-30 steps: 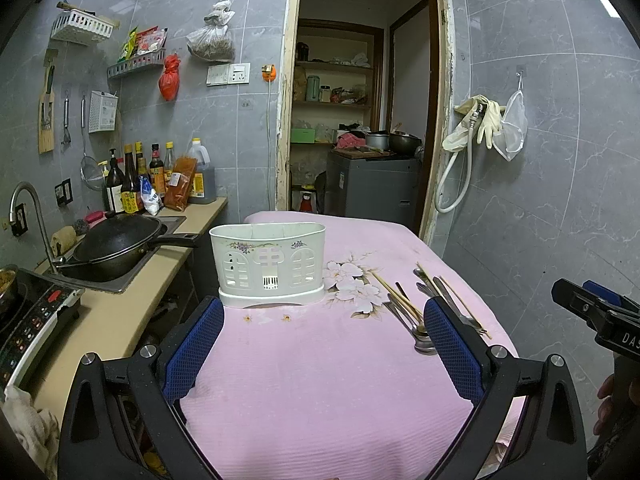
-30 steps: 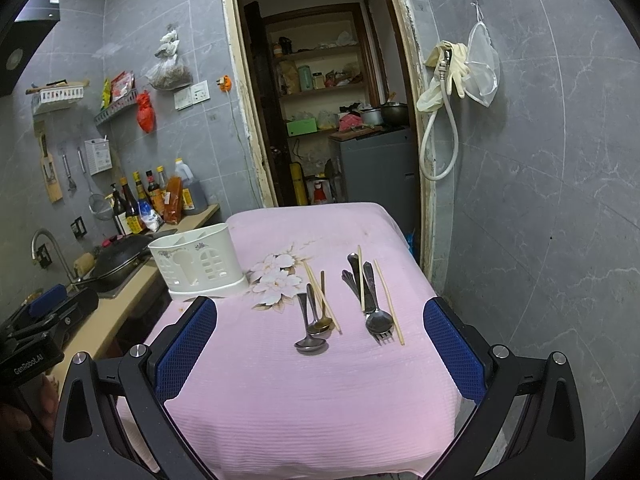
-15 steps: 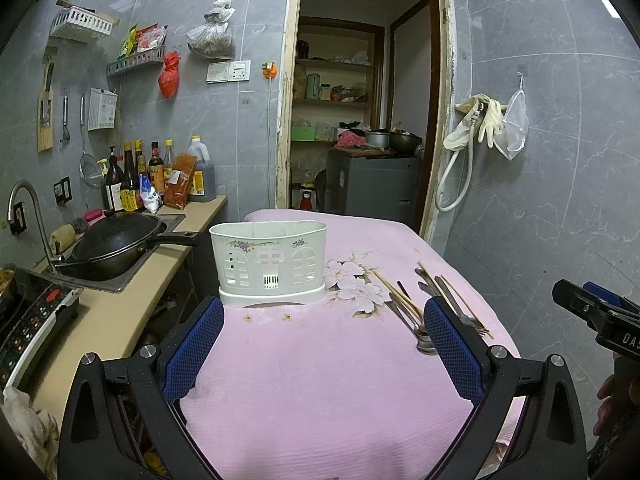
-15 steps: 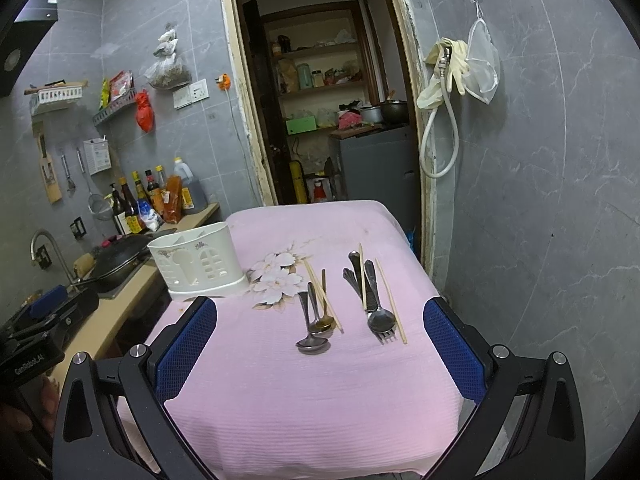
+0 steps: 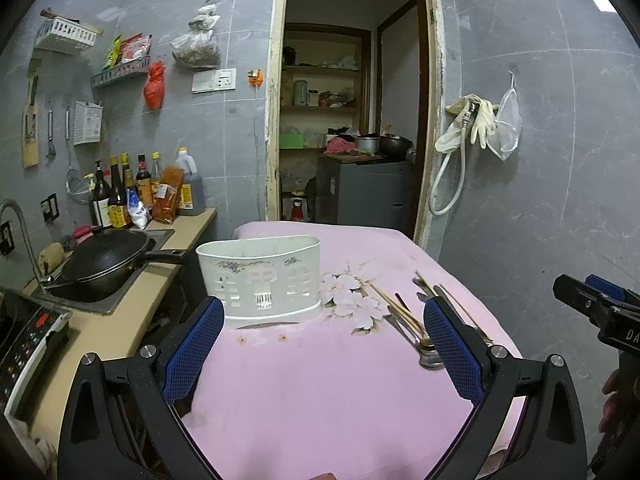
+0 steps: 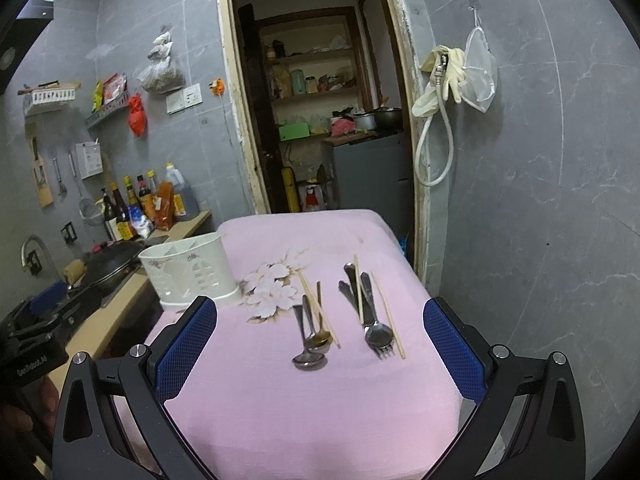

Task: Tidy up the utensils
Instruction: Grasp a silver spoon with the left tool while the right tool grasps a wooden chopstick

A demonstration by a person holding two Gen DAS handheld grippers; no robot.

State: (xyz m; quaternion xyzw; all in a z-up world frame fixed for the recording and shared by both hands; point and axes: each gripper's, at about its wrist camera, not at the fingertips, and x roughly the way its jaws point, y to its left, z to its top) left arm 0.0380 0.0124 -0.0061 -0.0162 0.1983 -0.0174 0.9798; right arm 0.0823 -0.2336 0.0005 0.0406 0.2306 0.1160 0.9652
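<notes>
Both tools barely shifted since earlier; nothing had been picked up yet.
Left tool [image 5: 322, 346] and right tool [image 6: 320, 346] gaped wide, empty; steel spoons [image 6: 310, 338], fork [image 6: 378, 334] and wooden chopsticks [image 6: 386, 314] lay right of the white plastic utensil holder [image 6: 188, 276] on the pink-clothed desk [image 6: 304, 408], so a first grasp seemed next.

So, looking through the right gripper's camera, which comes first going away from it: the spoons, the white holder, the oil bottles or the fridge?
From the right gripper:
1. Spoons, on the pink cloth just ahead, between its fingers.
2. White holder, farther back at the cloth's left edge.
3. Oil bottles, on the counter against the left wall.
4. Fridge, beyond the doorway, in the back room.
</notes>
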